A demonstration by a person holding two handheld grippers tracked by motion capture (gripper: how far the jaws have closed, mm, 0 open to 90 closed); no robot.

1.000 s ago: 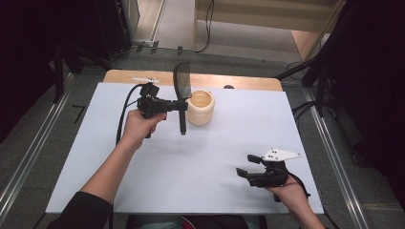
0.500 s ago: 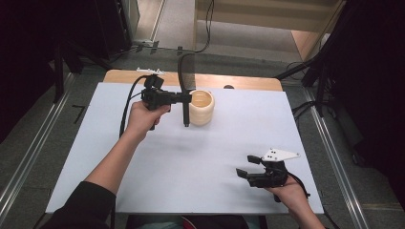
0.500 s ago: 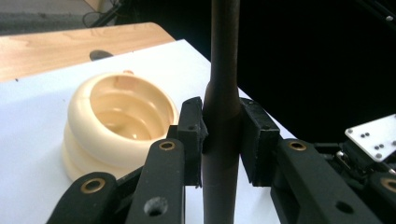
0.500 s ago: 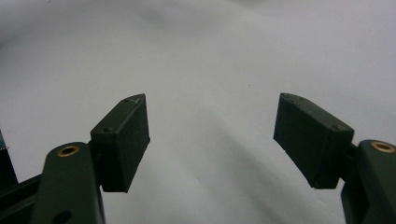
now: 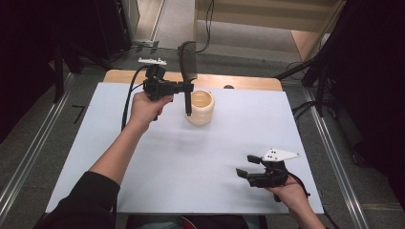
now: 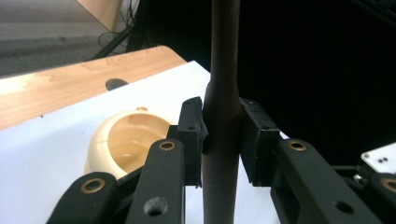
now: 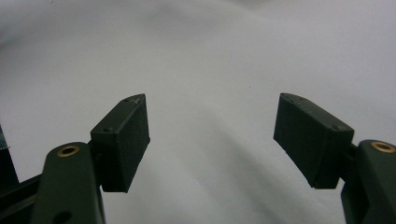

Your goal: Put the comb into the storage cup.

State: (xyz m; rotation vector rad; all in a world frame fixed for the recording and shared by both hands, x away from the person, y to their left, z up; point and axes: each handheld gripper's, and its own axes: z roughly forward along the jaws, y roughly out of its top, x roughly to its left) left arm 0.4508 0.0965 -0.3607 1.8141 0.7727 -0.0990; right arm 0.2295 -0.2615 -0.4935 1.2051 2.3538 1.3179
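Left gripper (image 5: 185,89), at the far left of the tabletop (image 5: 191,162), clamps the dark handle of an upright spatula (image 5: 187,62), its lower end just left of a cream bowl (image 5: 200,107). Right gripper (image 5: 246,167), near right, rests with jaws spread, holding nothing.

white table sheet (image 5: 191,162) | wooden table edge (image 5: 239,82) | grey floor (image 5: 239,38)
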